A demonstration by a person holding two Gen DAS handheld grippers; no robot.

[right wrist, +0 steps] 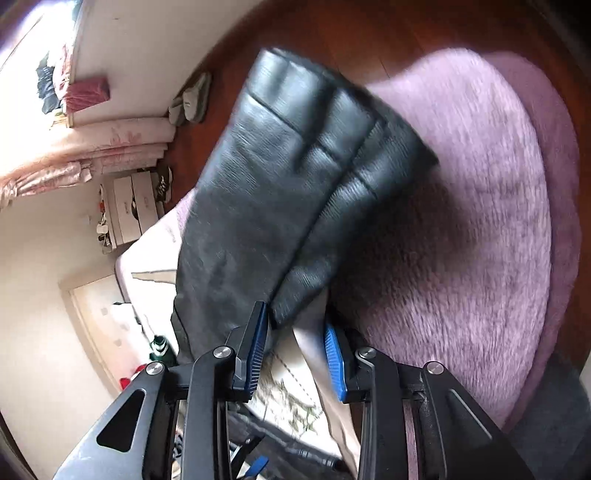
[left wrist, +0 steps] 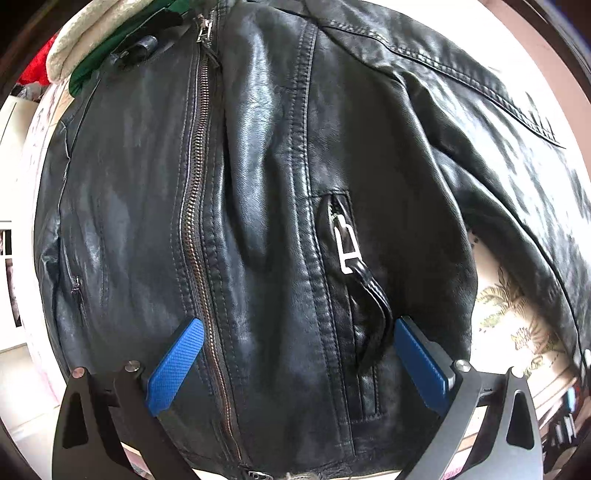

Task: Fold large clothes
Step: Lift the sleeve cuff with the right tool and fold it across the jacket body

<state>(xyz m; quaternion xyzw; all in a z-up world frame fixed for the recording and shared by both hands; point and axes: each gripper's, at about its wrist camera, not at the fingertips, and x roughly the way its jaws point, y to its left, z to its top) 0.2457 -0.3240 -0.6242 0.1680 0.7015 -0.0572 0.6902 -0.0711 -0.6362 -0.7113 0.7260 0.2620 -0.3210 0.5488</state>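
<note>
Spread front-up on a bed with a leaf-printed cover [left wrist: 517, 325], a black leather jacket [left wrist: 280, 192] fills the left wrist view, its main zipper [left wrist: 195, 221] running down the middle and a pocket zipper pull [left wrist: 347, 247] lying loose on the panel beside it. Leather of this weight will likely handle heavy and fairly stiff, creasing in broad folds rather than draping, and its glossy face looks slippery, so a seamed hem or cuff seems a surer hold than a flat panel. Over the lower front the left gripper [left wrist: 295, 354] points down with its blue pads spread wide on either side of the zipper, gripping nothing. At the bed's side the jacket's sleeve [right wrist: 295, 173] hangs off the edge above a fluffy purple rug [right wrist: 480, 206], and the right gripper [right wrist: 295, 354] has its jaws part open at the sleeve's folded edge; one pad sits against the leather, but whether they pinch it cannot be told. Green and cream clothes [left wrist: 122, 44] are heaped near the collar and could crowd a fold toward that end. Beyond the rug lie a dark wood floor [right wrist: 369, 26], shoe boxes [right wrist: 133, 210] and pink bedding [right wrist: 122, 144], well apart.
</note>
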